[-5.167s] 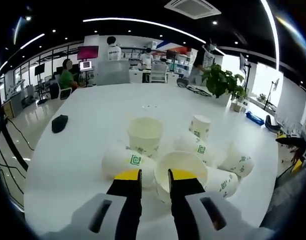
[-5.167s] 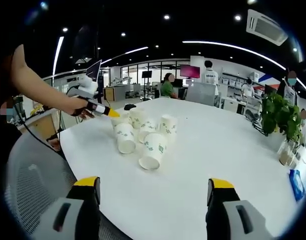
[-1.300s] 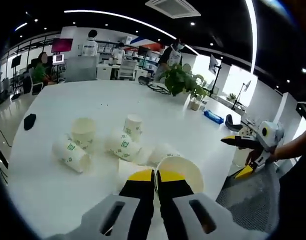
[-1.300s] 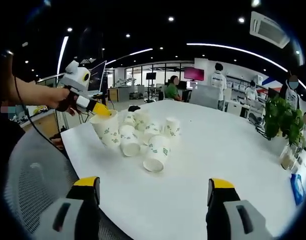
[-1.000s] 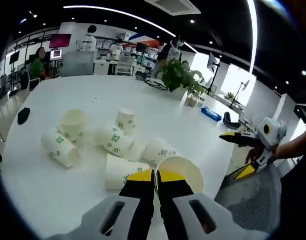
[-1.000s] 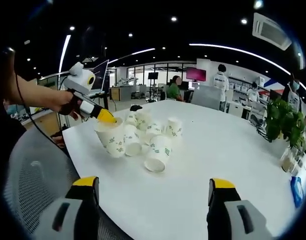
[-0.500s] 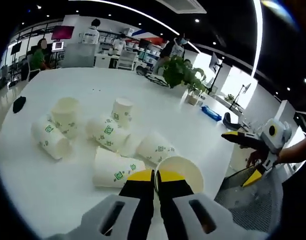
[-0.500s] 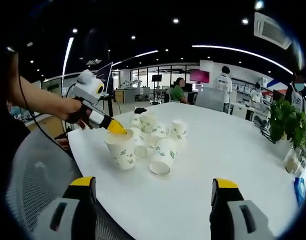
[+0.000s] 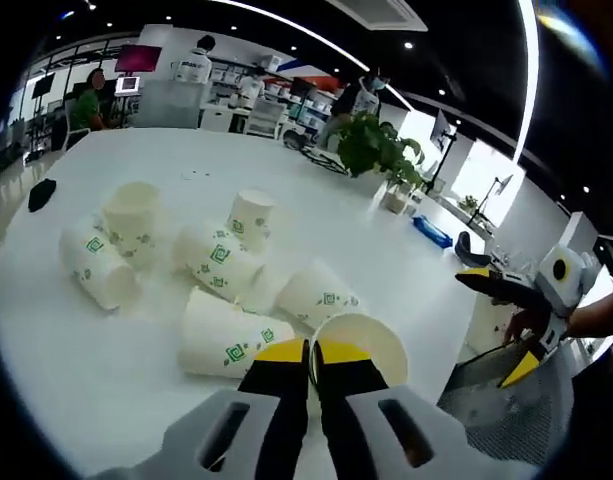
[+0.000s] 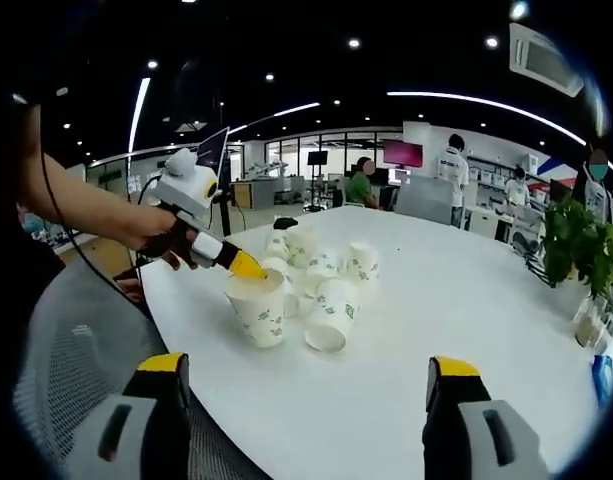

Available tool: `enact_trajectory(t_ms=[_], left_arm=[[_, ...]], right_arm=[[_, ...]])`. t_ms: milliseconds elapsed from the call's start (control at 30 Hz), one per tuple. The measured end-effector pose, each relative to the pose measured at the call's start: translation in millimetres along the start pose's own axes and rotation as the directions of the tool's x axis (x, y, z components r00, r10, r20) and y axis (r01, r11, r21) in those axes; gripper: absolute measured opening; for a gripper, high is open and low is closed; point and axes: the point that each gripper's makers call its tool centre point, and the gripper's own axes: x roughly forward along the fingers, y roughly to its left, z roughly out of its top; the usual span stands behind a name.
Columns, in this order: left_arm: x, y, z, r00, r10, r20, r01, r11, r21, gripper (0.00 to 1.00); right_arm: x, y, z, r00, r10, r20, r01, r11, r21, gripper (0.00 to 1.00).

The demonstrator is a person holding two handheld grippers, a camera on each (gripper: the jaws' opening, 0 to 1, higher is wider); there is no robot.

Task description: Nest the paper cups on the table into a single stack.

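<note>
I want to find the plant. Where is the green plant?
In the left gripper view, the plant stands at the table's far edge, beyond the cups.

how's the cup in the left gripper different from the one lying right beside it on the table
The held cup stands mouth-up, pinched at its rim by the left gripper; the lying cup rests on its side, mouth toward the right gripper view's camera. The held cup is gripped; the lying cup is free on the table. Both are white paper cups with green logos.

Open office, white table (image 10: 466, 300)
</note>
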Motion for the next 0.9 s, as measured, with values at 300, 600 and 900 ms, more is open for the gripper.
enact_trajectory(t_ms=[300,600,900], left_arm=[[0.2,1.3,-0.2,1.0,0.017,0.013,-0.017,1.0,-0.002,0.0],[-1.2,4.9,2.0,1.0,0.017,0.016,-0.017,1.0,-0.013,0.02],[-10.3,8.7,8.8,0.999,0.018,0.029,-0.017,1.0,-0.009,0.03]], right_arm=[[0.9,-0.4,-3.0,1.0,-0.002,-0.018,0.002,1.0,-0.006,0.98],[0.7,-1.4,-4.2,1.0,-0.009,-0.025,0.009,1.0,-0.003,0.97],[0.8,-0.1,-3.4,1.0,-0.007,-0.026,0.007,1.0,0.001,0.97]])
